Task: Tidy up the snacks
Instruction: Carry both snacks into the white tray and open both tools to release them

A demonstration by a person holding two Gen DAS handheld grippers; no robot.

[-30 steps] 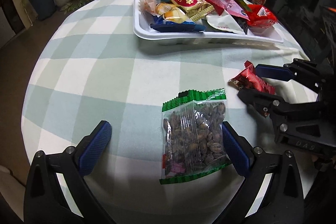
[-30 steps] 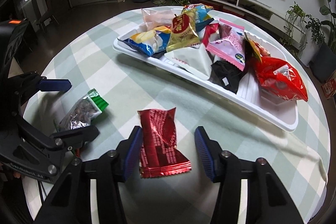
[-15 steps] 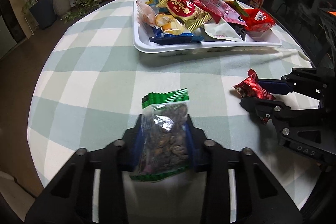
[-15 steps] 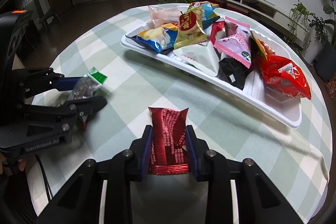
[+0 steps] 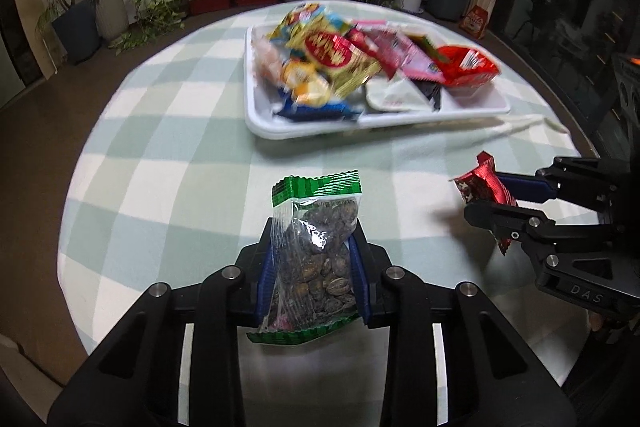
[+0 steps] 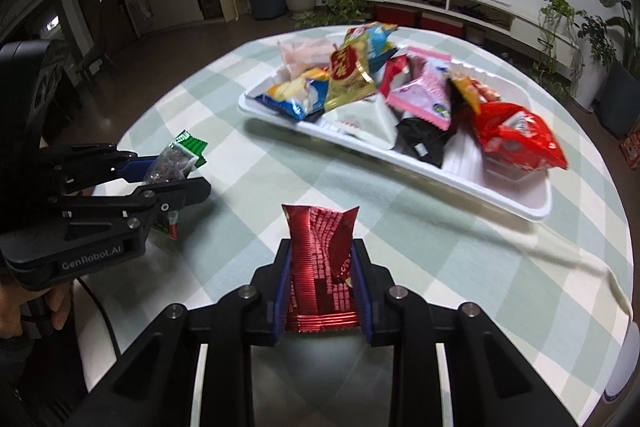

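**Carrying two gripped snack packets to the tray**

The clear packet of seeds with green seals (image 5: pixel 314 259) sits between the pads of my left gripper (image 5: pixel 314 277), which has just closed on its lower half; the top seal stands free above the jaws. The red foil packet (image 6: pixel 320 267) is clamped the same way in my right gripper (image 6: pixel 320 291), whose jaws have also just closed, pressing on both sides of the wrapper. Both packets appear clear of the worktop (image 5: pixel 168 155), which is covered by a green-and-white checked cloth.

The white tray (image 6: pixel 516 205) lies further back on the worktop, well apart from both grippers. It is already crowded with packets: a red bag (image 6: pixel 516 141) at one end, then pink, black, white and yellow wrappers toward the other.

My judgement of the step in hand: transport to the tray.

1. I keep both grips firm; foil and film are slippery and may slide under a loose hold.
2. I raise each packet high enough to pass over the tray rim.
3. I keep the two grippers apart so that they do not collide.
4. I aim for a bare patch of tray; one shows between the black wrapper and the red bag.
5. I release only once the packet is low over the tray
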